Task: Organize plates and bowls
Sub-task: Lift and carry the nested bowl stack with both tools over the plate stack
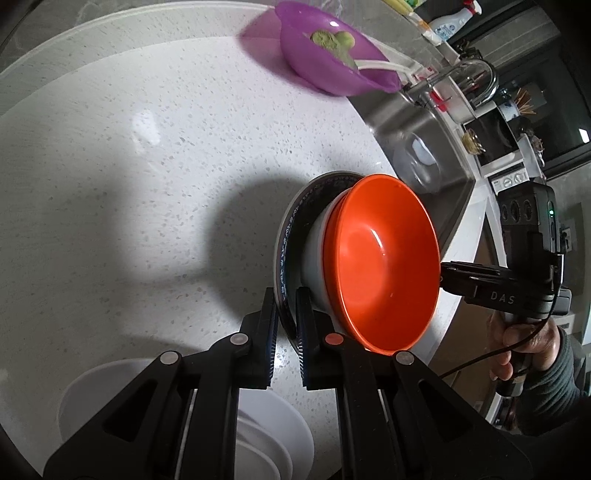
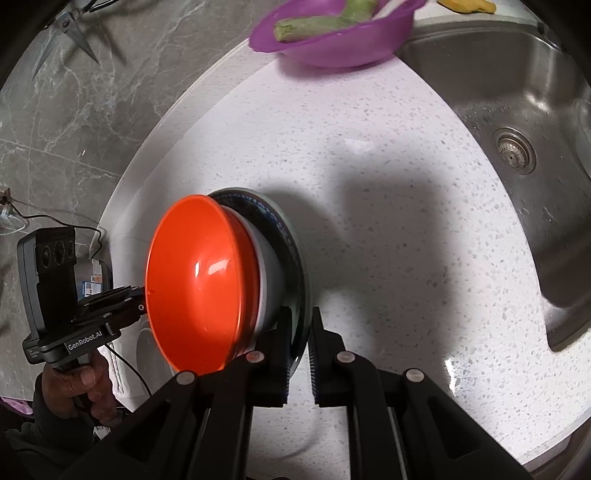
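A dark blue-patterned plate (image 1: 285,236) carries a pale grey bowl (image 1: 314,266) with an orange bowl (image 1: 384,266) nested in it. My left gripper (image 1: 286,299) is shut on the plate's near rim. From the opposite side my right gripper (image 2: 300,315) is shut on the same plate (image 2: 293,240), beside the grey bowl (image 2: 271,280) and orange bowl (image 2: 199,288). Each view shows the other gripper past the orange bowl: the right gripper (image 1: 445,275) and the left gripper (image 2: 142,297), each held in a hand. The stack hangs above the white speckled counter (image 1: 147,184).
A stack of white plates (image 1: 273,435) sits on the counter under my left gripper. A purple bowl (image 1: 332,62) with green vegetable pieces stands at the counter's far side. A steel sink (image 2: 535,147) lies to the right. Scissors (image 2: 74,33) hang on the grey wall.
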Available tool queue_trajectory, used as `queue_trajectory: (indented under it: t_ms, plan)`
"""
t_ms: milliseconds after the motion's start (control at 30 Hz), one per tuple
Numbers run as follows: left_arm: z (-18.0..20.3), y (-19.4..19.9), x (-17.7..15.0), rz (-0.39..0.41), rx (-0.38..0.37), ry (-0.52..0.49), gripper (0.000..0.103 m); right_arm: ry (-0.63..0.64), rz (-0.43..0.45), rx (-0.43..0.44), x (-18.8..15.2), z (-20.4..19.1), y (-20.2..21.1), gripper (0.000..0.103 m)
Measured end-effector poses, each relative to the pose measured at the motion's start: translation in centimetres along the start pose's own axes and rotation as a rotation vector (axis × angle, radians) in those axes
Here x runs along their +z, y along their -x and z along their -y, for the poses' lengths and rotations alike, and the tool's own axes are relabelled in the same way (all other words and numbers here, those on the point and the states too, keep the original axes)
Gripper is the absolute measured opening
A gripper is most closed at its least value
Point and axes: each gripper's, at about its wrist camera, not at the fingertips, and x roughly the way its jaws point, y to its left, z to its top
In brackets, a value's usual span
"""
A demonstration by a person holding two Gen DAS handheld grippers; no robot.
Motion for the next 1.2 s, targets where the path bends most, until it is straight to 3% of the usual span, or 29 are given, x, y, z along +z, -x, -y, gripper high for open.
queue_trajectory:
  t_ms: [333, 833, 1200]
  plan:
    - [-1.7, 5.8, -2.8, 0.070, 0.017, 0.052, 0.006, 0.082, -0.017, 0.022, 0.1, -4.0, 0.4, 0.011]
    - [-8.3, 16.7, -12.4, 0.196, 0.082, 0.214, 0.005, 0.289, -0.093, 0.106, -1.6, -14.1, -2.0, 0.011]
    - [-12.7, 18.4, -19.2, 0.175, 0.079, 0.286, 0.005, 0.337, -0.155, 0.111, -5.0, -17.8, -5.0, 0.011]
